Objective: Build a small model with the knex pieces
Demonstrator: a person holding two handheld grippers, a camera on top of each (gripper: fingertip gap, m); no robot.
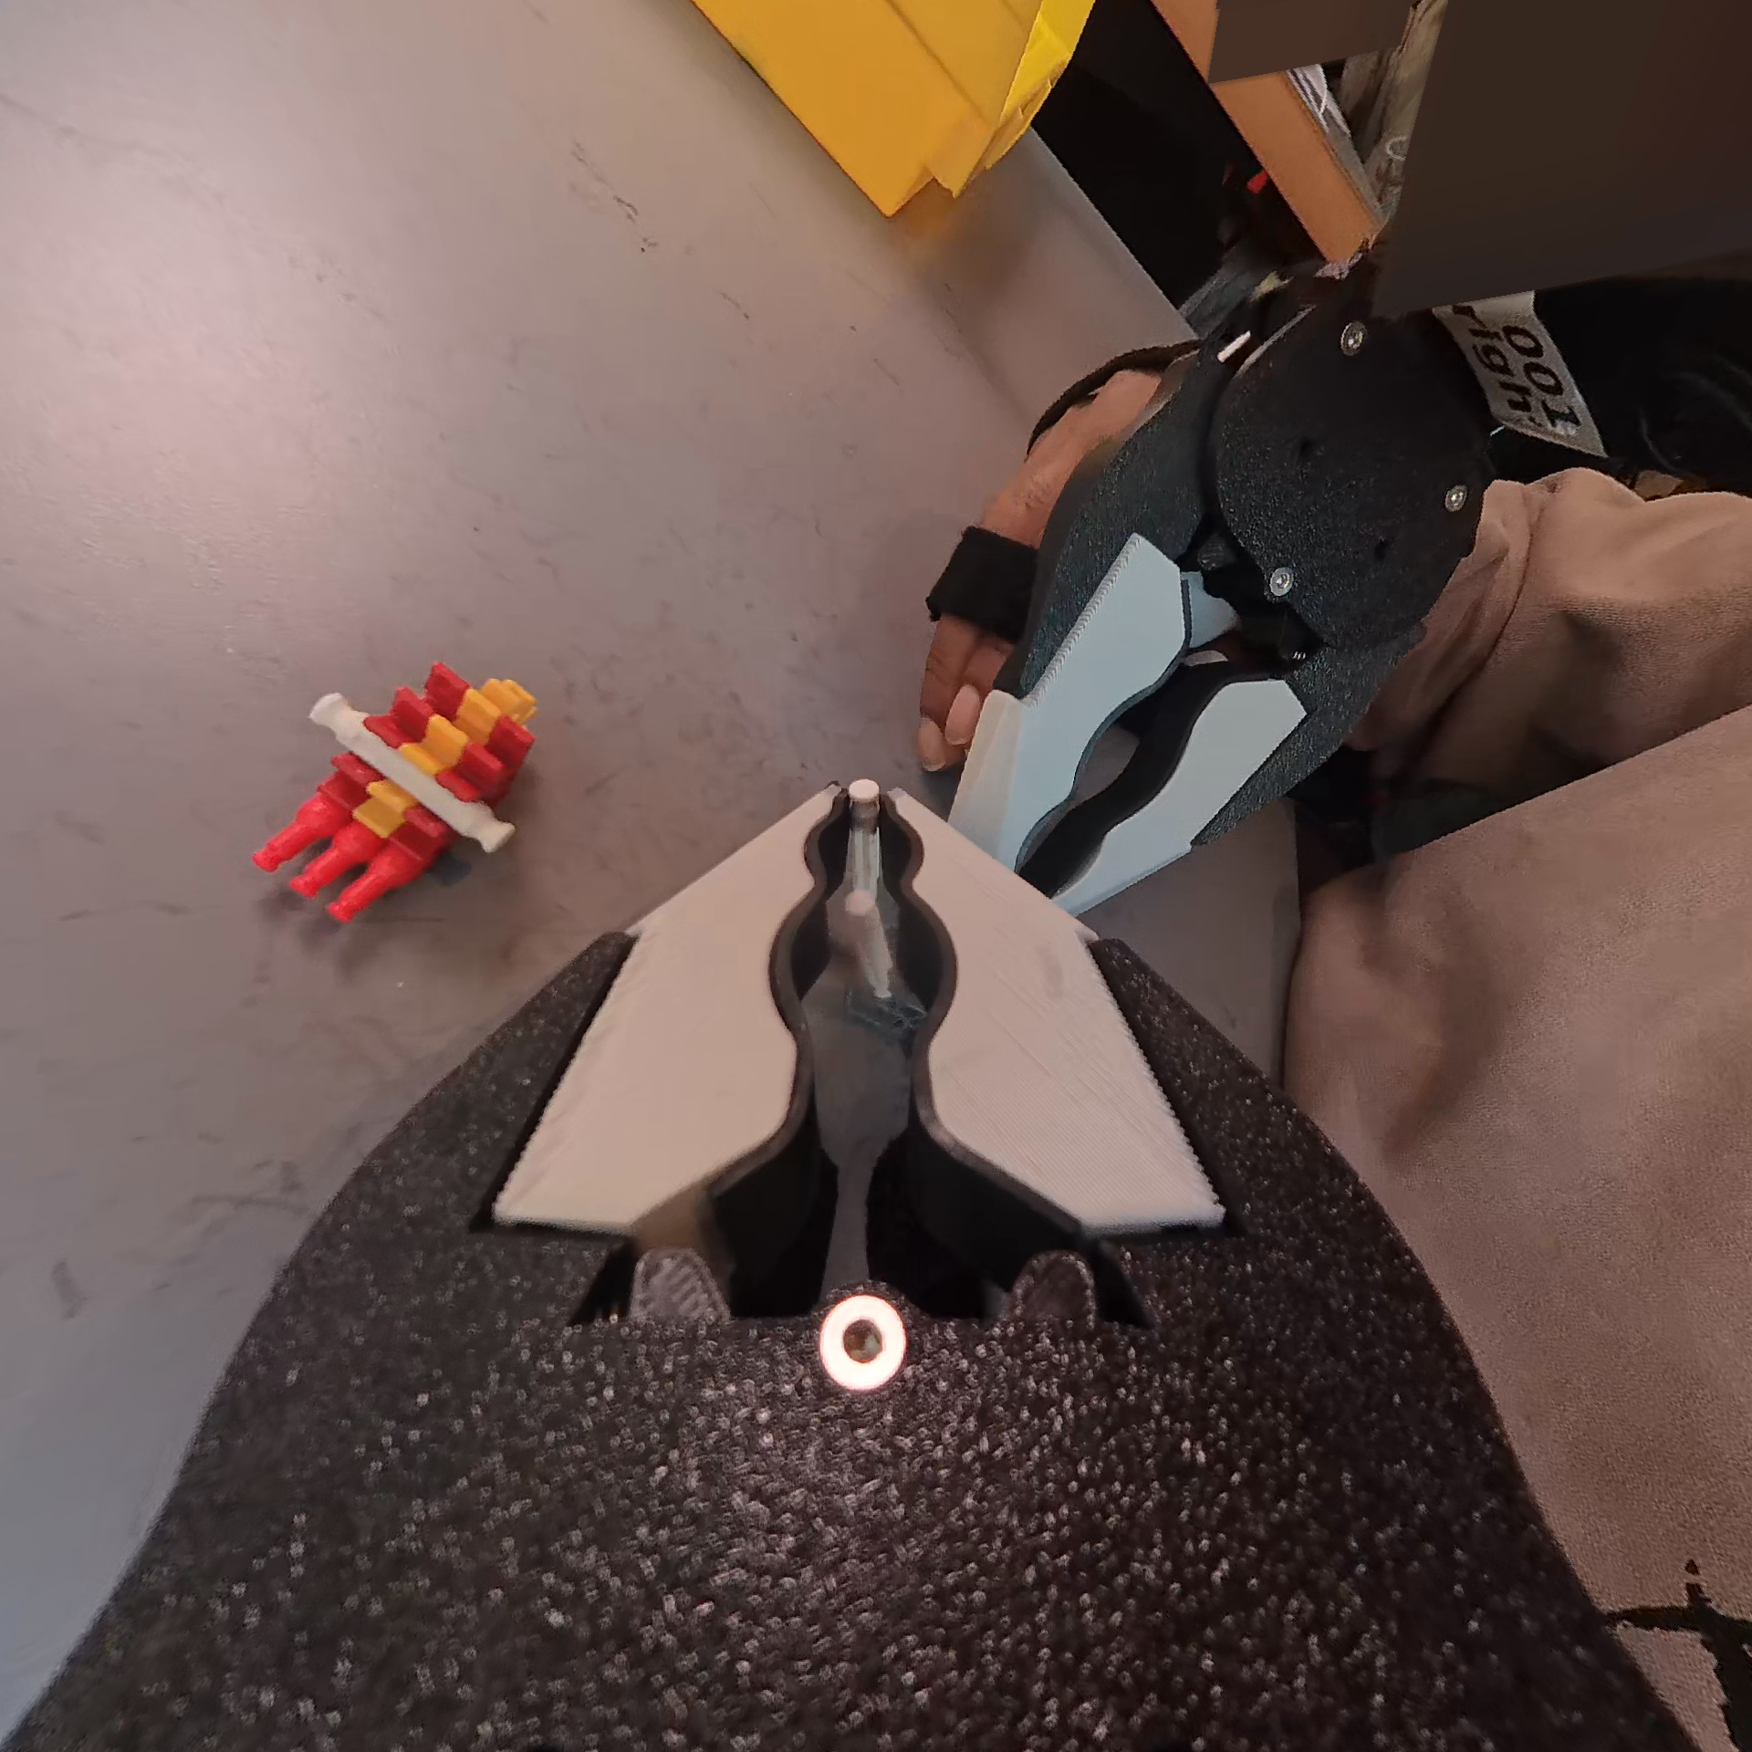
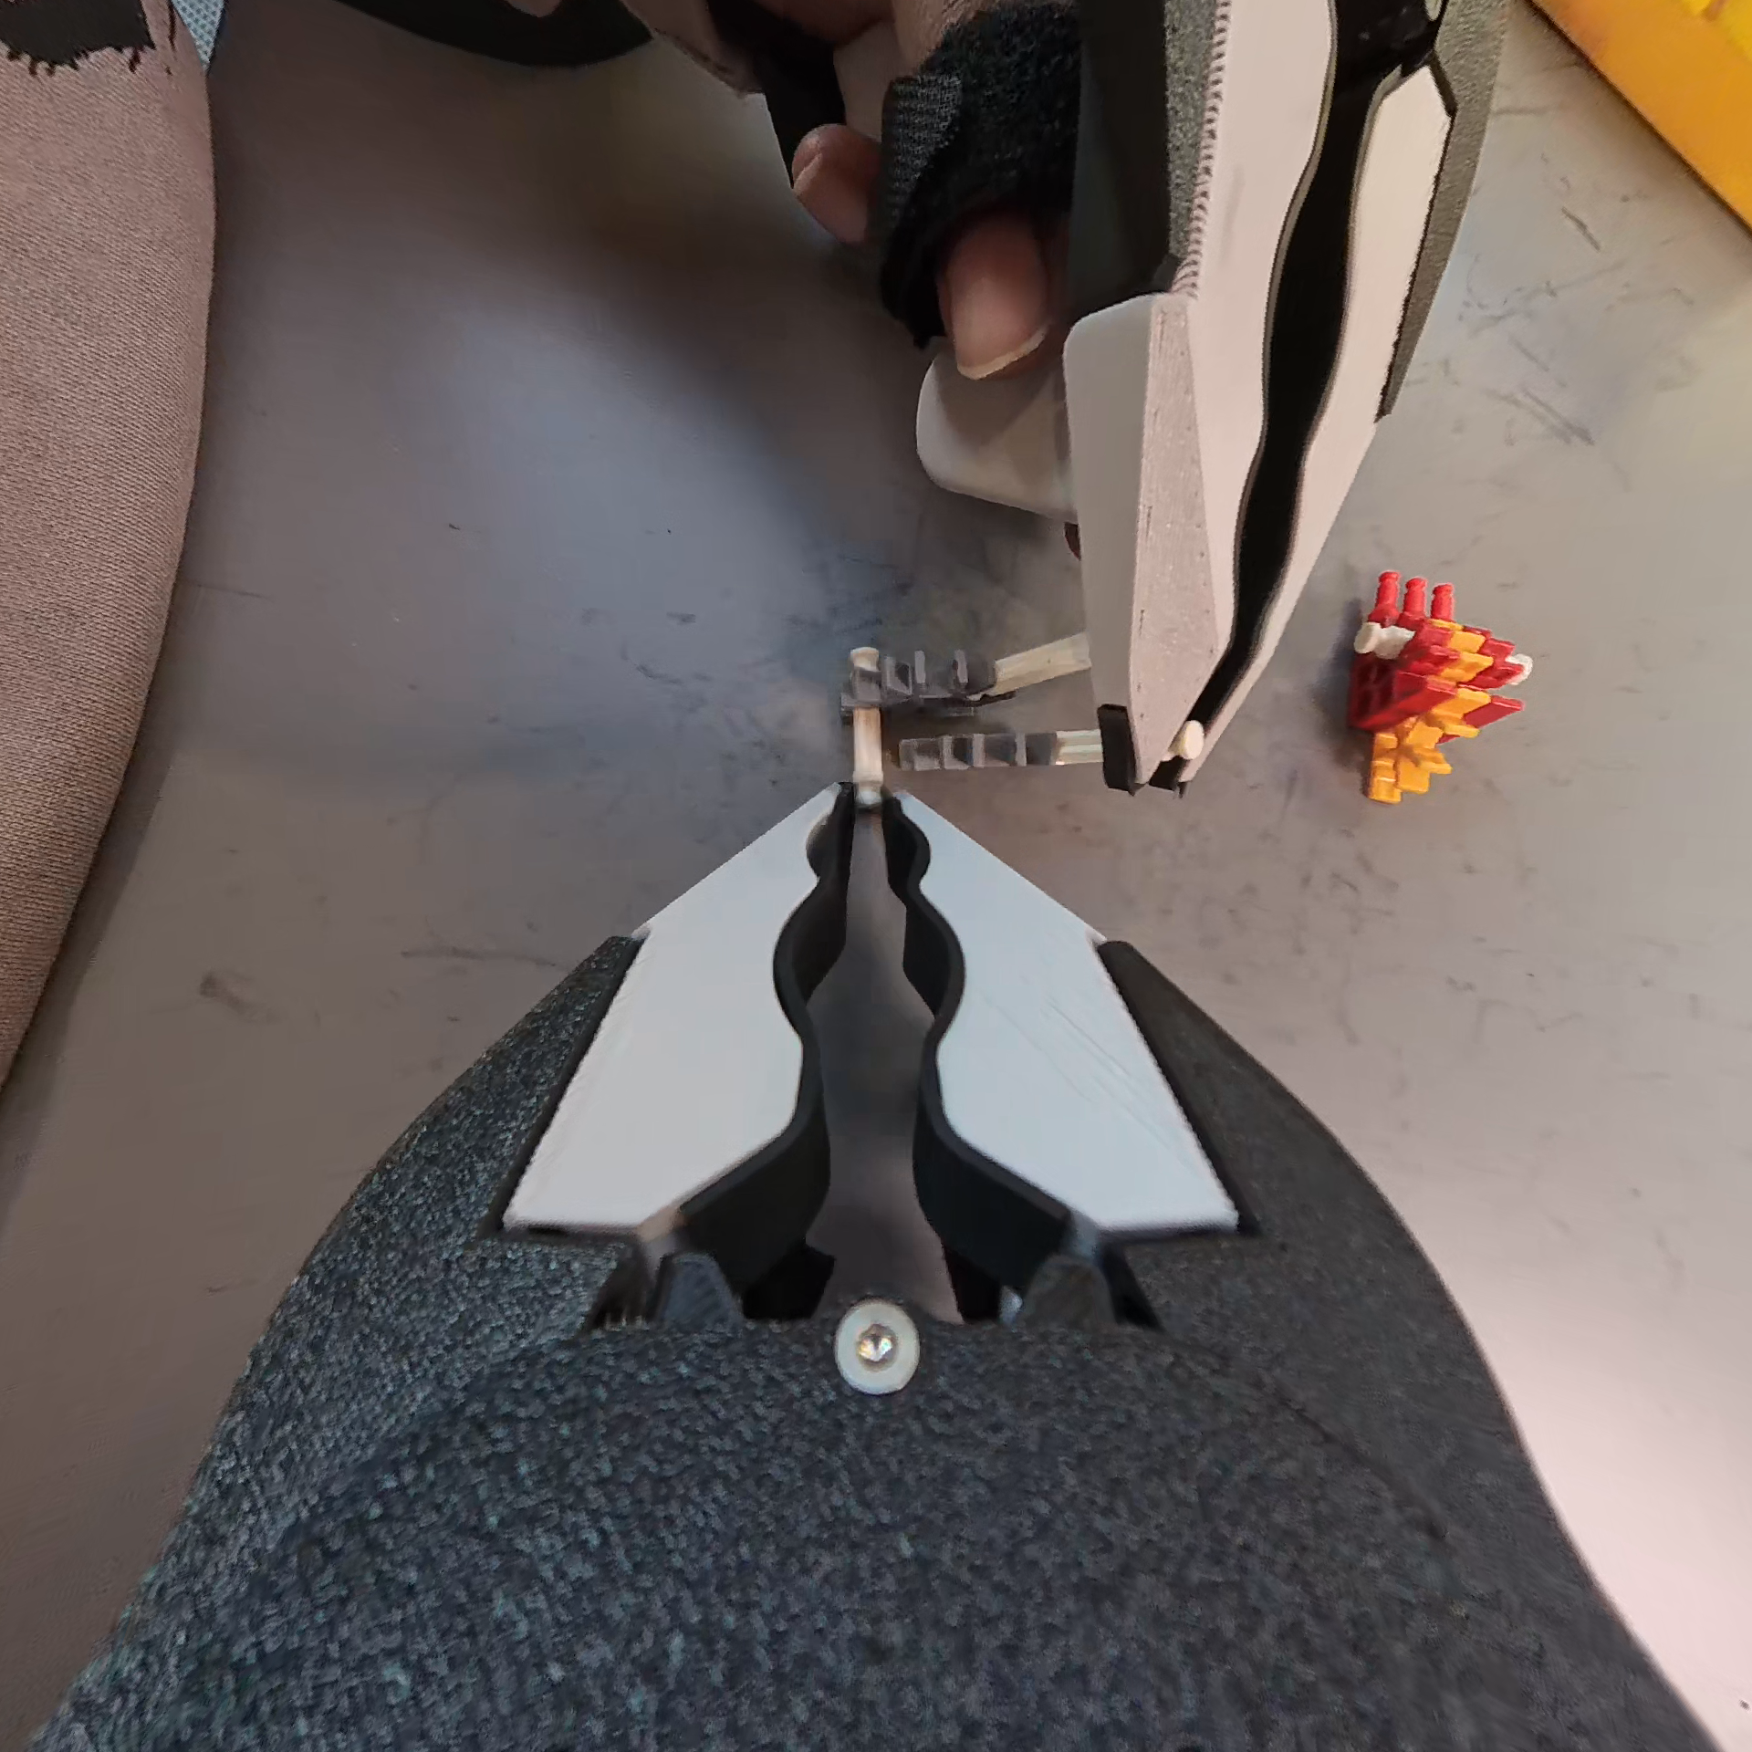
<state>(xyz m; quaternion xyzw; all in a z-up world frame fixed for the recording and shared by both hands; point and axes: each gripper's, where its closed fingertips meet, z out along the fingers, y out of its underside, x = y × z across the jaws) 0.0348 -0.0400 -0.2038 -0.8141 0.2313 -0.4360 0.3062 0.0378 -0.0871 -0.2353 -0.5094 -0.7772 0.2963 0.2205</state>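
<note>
Above bare grey table (image 2: 474, 588), both grippers (image 2: 1152, 773) (image 2: 865, 796) pinch a white-and-clear rod piece (image 2: 934, 706), red-yellow block (image 2: 1432, 697) well apart

From my feed, the work surface is a grey table (image 1: 398, 398) with faint dark scuffs and scratches, spreading ahead of and to both sides of the fingers. Beyond the fingertips and off to the right sits a yellow box (image 1: 891, 85) on the table's far part, and past the table edge I see a brown cardboard piece (image 1: 1299, 161) against dark clutter.
</note>
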